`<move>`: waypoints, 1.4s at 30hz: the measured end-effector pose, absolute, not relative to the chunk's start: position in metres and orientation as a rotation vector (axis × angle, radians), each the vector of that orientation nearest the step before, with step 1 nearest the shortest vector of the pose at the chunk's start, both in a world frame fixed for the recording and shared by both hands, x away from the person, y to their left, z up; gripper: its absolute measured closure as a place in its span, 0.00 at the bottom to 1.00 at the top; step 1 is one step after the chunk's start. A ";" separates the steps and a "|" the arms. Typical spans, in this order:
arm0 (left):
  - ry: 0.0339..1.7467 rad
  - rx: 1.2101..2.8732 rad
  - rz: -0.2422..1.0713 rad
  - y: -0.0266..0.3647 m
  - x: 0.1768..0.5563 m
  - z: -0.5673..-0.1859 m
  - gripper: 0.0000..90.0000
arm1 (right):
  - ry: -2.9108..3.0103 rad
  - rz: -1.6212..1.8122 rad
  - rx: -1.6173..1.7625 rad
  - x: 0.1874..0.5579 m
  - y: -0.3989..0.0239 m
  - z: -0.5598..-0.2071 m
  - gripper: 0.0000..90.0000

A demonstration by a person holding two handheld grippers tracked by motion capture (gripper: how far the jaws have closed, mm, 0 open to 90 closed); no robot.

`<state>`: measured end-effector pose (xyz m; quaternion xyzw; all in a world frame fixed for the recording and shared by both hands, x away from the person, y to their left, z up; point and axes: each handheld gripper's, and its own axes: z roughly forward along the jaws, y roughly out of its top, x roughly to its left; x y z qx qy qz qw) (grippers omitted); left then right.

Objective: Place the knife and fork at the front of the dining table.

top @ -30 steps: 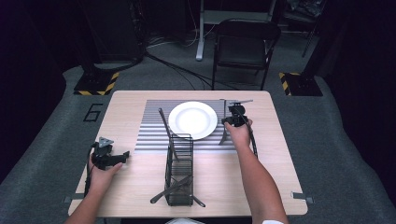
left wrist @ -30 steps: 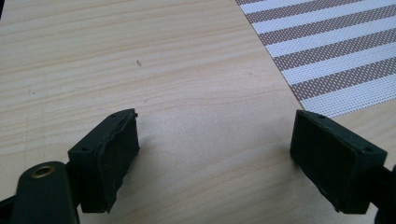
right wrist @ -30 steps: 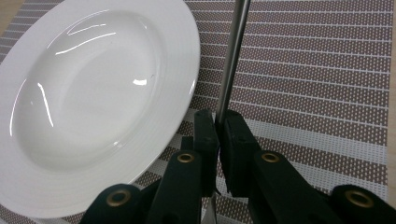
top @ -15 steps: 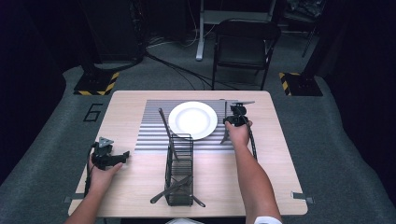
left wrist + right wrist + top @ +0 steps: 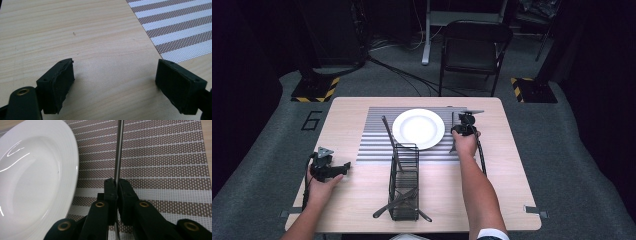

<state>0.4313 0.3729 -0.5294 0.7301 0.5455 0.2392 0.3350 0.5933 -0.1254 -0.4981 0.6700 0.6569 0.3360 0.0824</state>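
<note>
My right gripper [image 5: 117, 185] is shut on the thin steel handle of a metal utensil [image 5: 119, 150], which runs away from the jaws over the striped placemat [image 5: 162, 157]. Which kind of utensil it is I cannot tell. A white plate [image 5: 32, 177] lies close to the left of it. In the high view the right gripper [image 5: 466, 125] sits at the plate's [image 5: 418, 128] right edge, low over the placemat [image 5: 372, 145]. My left gripper [image 5: 115, 85] stands open over bare wood near a corner of the placemat [image 5: 180, 30], and in the high view the left gripper [image 5: 341, 169] rests at the table's front left.
A black wire basket [image 5: 404, 185] stands in the front middle of the table [image 5: 512, 190], with utensils lying through its lower end and one long utensil [image 5: 389, 135] leaning up out of it toward the plate. A folding chair [image 5: 474, 47] stands behind the table.
</note>
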 end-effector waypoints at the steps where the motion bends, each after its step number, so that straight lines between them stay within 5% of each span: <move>1: 1.422 1.906 0.624 0.373 0.431 -0.529 0.17 | 1.952 1.004 2.004 0.594 -0.125 -0.499 0.96; 42: 1.420 1.906 0.623 0.373 0.431 -0.529 0.17 | 1.827 0.988 2.076 0.590 -0.138 -0.502 0.94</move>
